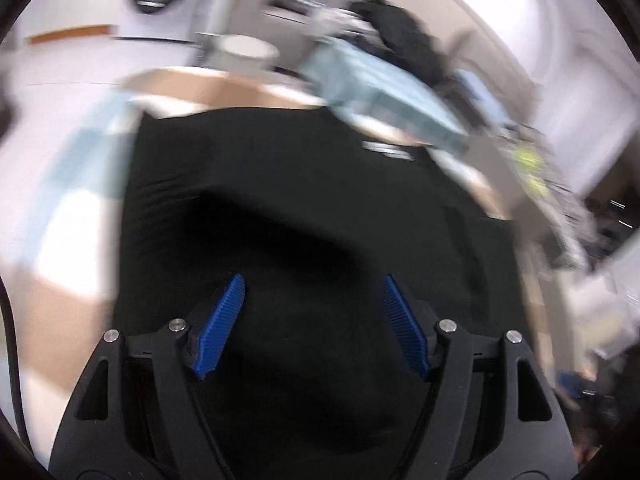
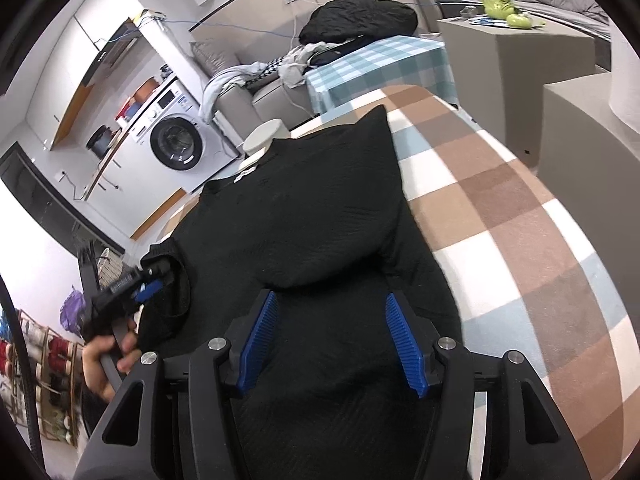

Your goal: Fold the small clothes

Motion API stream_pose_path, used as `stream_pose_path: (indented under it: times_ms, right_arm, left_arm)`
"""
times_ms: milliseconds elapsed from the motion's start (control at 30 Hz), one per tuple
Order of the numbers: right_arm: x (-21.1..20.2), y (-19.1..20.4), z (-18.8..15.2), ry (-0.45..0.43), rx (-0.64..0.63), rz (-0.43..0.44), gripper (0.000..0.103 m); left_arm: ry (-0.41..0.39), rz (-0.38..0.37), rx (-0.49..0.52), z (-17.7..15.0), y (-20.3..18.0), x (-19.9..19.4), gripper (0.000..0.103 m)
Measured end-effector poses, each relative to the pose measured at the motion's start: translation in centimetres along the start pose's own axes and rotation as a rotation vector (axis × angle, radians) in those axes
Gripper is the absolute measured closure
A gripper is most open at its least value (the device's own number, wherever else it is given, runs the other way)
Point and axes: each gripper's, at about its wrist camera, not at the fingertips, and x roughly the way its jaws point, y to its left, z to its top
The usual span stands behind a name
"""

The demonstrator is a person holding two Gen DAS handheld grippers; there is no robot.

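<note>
A black garment (image 2: 320, 216) lies on a checked brown, white and blue cloth (image 2: 520, 220), with one sleeve folded over its body. My right gripper (image 2: 331, 300) is open just above the garment's near part, blue pads apart, nothing between them. My left gripper (image 2: 150, 286) shows at the garment's left edge in the right wrist view, close to a raised fold of black cloth. In the blurred left wrist view the left gripper (image 1: 313, 280) is open over the black garment (image 1: 300, 184), nothing between its pads.
A white round container (image 2: 266, 136) stands beyond the garment's far end. Behind are a table with a blue checked cloth (image 2: 380, 68), piled clothes, a washing machine (image 2: 176, 144) and beige boxes (image 2: 516, 52) at right. Shelves stand at lower left.
</note>
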Motion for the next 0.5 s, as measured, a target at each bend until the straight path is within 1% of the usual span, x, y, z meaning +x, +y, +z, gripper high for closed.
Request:
stream_pose_path:
  times_ms: [33,100,167,200,233,267,300,367,433,500]
  right_arm:
    - [-0.1,-0.1,0.0,-0.001,0.002,-0.004,0.045]
    - [-0.3,-0.2,0.0,-0.006,0.008,-0.007,0.045]
    - [-0.6,-0.3,0.0,-0.011,0.008,-0.008,0.045]
    - [-0.8,-0.4,0.0,-0.014,0.009,-0.009,0.045]
    - [-0.9,-0.4,0.0,-0.017,0.009,-0.010,0.045]
    - [-1.0,-0.5,0.1,-0.020,0.009,-0.010,0.045]
    - [-1.0,-0.6,0.1,-0.020,0.008,-0.010,0.045]
    - [-0.9,-0.6,0.1,-0.019,0.006,-0.007,0.045]
    - [-0.7,-0.7,0.0,-0.011,0.006,-0.001,0.044]
    - [-0.2,-0.7,-0.1,0.003,0.006,0.010,0.044]
  left_arm:
    - [-0.013,-0.042,0.030,0.2,-1.0,-0.2,0.034]
    - [-0.061,-0.091,0.127,0.2,-4.1,-1.3,0.034]
    - [-0.107,-0.120,0.197,-0.4,-6.1,-3.3,0.033]
    - [-0.126,-0.125,0.217,-0.8,-6.5,-4.4,0.033]
    - [-0.148,-0.113,0.228,-1.3,-6.4,-5.5,0.030]
    - [-0.166,-0.087,0.224,-1.6,-6.0,-6.3,0.027]
    - [-0.176,-0.057,0.213,-1.7,-5.4,-7.0,0.022]
    - [-0.197,0.057,0.158,-2.2,-2.8,-8.1,0.022]
    - [-0.180,0.163,0.100,-2.2,-0.7,-7.8,0.022]
    - [-0.134,0.241,0.019,-1.9,1.7,-6.2,0.022]
